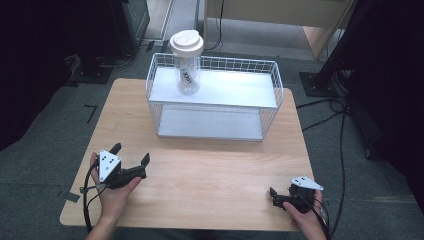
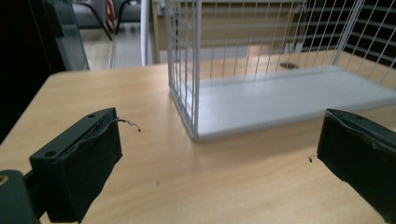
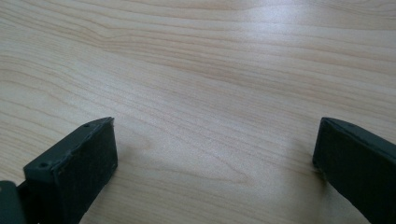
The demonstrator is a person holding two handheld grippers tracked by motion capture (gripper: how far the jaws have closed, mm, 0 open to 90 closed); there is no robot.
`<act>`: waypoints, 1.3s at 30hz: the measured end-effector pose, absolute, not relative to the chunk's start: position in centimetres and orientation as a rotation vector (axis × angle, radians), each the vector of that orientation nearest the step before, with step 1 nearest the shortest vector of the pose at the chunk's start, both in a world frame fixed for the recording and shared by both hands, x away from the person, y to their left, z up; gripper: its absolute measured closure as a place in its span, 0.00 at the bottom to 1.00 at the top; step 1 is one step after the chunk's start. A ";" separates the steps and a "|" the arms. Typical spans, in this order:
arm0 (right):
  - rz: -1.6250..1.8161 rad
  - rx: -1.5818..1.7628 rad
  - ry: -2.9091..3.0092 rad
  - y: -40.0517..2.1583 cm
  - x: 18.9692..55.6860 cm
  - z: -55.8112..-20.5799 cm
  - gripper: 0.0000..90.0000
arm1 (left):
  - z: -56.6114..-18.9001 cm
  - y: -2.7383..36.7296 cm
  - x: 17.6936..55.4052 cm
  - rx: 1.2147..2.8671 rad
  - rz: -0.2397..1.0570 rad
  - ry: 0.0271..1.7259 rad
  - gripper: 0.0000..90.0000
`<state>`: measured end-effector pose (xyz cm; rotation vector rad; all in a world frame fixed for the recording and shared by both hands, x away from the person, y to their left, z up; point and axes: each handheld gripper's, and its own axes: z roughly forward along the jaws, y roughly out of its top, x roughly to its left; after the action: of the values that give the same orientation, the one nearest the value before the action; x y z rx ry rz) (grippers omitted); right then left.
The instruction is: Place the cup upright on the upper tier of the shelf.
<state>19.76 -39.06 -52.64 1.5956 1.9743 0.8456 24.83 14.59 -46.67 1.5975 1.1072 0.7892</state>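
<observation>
Wooden table (image 1: 200, 170): bottle (image 1: 187, 62) atop rack (image 1: 215, 90), beyond both claws.

A white wire rack (image 1: 215, 97) blocks the upper centre of the frame, with a bottle (image 1: 187, 62) standing on its top shelf. The lower half of the bench (image 1: 210, 170) lies bare and open.

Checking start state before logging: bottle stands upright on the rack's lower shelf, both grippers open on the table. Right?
Not quite. The bottle stands upright on the top shelf of the wire rack, as the high view shows. Left gripper and right gripper are open, jaws apart.
</observation>
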 end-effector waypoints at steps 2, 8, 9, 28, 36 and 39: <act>0.846 1.595 1.974 -39.1 19.8 -52.6 0.00 | -47.3 14.9 24.5 1.601 0.783 1.128 0.00; 0.845 1.595 1.974 -39.1 19.8 -52.6 0.00 | -48.3 16.5 23.5 1.637 0.760 1.152 0.00; 0.846 1.595 1.974 -39.1 19.8 -52.6 0.00 | -48.4 16.8 23.4 1.649 0.764 1.155 0.00; 0.846 1.595 1.974 -39.1 19.8 -52.6 0.00 | -51.3 21.7 22.6 1.823 0.698 1.477 0.00; 0.846 1.595 1.974 -39.1 19.8 -52.6 0.00 | -51.8 21.0 23.5 1.936 0.705 1.546 0.00; 0.847 1.596 1.974 -39.1 19.8 -52.6 0.00 | -51.8 20.7 23.7 1.961 0.687 1.525 0.00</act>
<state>19.76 -39.06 -52.64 1.5955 1.9740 0.8465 23.73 20.70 -51.84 1.9615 1.5249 0.6871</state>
